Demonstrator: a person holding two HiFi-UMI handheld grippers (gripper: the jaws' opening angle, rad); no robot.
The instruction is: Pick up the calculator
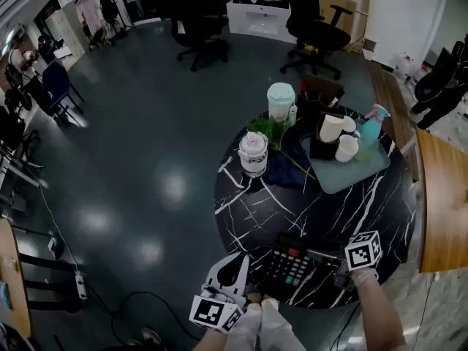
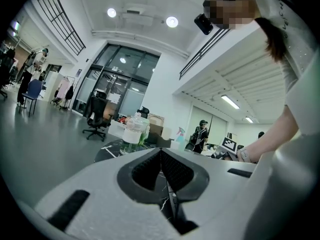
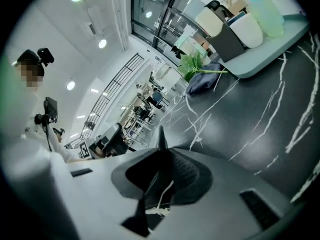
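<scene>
The black calculator, with coloured keys, lies near the front edge of the round black marble table. My right gripper reaches in from the calculator's right side, its marker cube above the hand. In the right gripper view the right gripper has its jaws shut on a thin dark edge, which looks like the calculator's side. My left gripper sits at the table's rim just left of the calculator. In its own view the left gripper is shut with nothing in it.
Further back on the table stand a white lidded jar, a mint-lidded container, a green plant and a pale tray with cups. A wooden desk is at the right. Office chairs stand beyond.
</scene>
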